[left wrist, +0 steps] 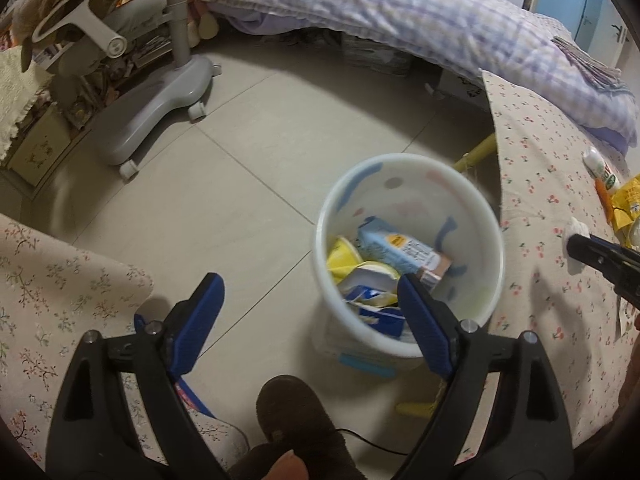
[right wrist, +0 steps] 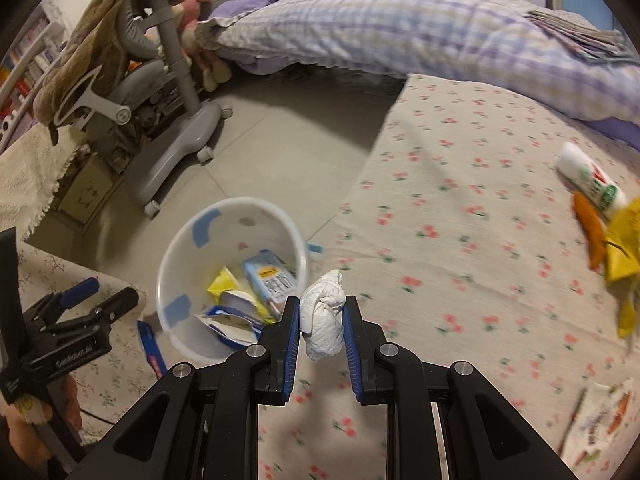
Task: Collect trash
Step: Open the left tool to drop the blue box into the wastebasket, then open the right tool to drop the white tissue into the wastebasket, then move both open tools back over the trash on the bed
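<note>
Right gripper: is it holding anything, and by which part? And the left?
The right gripper clamps a crumpled white tissue wad across its middle, its tip sticking out ahead. The left gripper is open and empty.

Bin [left wrist: 408, 168]: near wall and base hidden behind left tool [left wrist: 310, 308]; lower trash in it covered by carton [left wrist: 404, 250], labels too small to read. Right tool [left wrist: 600, 256] cut off by right edge in left view; jaws not visible there. Tissue wad [right wrist: 324, 316]: lower end hidden between right tool's pads [right wrist: 294, 336]. Yellow wrapper [right wrist: 624, 256] and white tube [right wrist: 592, 184] smeared by motion blur, wrapper cut by frame edge, print unreadable. Blue packet [right wrist: 150, 346] on floor partly hidden by bin.
</note>
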### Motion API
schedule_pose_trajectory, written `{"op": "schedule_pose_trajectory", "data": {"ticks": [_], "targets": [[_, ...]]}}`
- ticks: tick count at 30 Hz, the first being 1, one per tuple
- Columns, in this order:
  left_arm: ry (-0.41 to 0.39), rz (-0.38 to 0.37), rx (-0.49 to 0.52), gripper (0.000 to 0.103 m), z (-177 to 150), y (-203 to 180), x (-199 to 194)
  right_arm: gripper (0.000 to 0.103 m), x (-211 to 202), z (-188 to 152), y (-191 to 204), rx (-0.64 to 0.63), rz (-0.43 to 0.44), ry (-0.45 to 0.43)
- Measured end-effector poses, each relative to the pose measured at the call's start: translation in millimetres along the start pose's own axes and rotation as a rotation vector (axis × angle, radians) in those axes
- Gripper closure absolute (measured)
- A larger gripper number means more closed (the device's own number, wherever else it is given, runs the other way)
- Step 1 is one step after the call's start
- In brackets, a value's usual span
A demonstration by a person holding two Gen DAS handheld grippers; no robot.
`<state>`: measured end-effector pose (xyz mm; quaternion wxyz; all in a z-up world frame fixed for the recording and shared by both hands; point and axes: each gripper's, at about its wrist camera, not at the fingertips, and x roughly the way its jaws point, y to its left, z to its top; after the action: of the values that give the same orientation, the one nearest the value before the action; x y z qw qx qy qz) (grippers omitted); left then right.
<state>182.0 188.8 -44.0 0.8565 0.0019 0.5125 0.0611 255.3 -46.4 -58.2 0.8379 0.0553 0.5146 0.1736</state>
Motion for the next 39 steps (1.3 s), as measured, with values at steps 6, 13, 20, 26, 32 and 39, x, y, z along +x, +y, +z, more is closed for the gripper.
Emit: {"op": "schedule_pose_trajectory", "data": {"ticks": [6, 13, 20, 26, 32, 39], "targets": [[0.001, 0.02, -0.012, 0.007, -6, 18, 2, 0.08, 20, 4, 19, -0.025, 0.027, 0.002], [0.003, 0.022, -0.03, 0.006, -9, 31, 4, 0.079, 34, 8, 34, -0.045, 0.058, -0.015], [0.007, -0.006, -0.058, 0.006, -8, 34, 2, 0.021, 23, 9, 37, -0.011, 0.086, -0.09], [0.003, -0.016, -0.049, 0.006, -10, 29, -3, 0.021, 2, 8, 38, -0.052, 0.045, -0.101], [-0.01, -0.049, -0.024, 0.006, -11, 14, -13, 0.021, -23, 2, 23, -0.061, 0.003, -0.109], [-0.046, -0.098, 0.056, 0.005, -10, -23, -32, 0.02, -60, -11, -14, -0.072, -0.086, -0.142]]}}
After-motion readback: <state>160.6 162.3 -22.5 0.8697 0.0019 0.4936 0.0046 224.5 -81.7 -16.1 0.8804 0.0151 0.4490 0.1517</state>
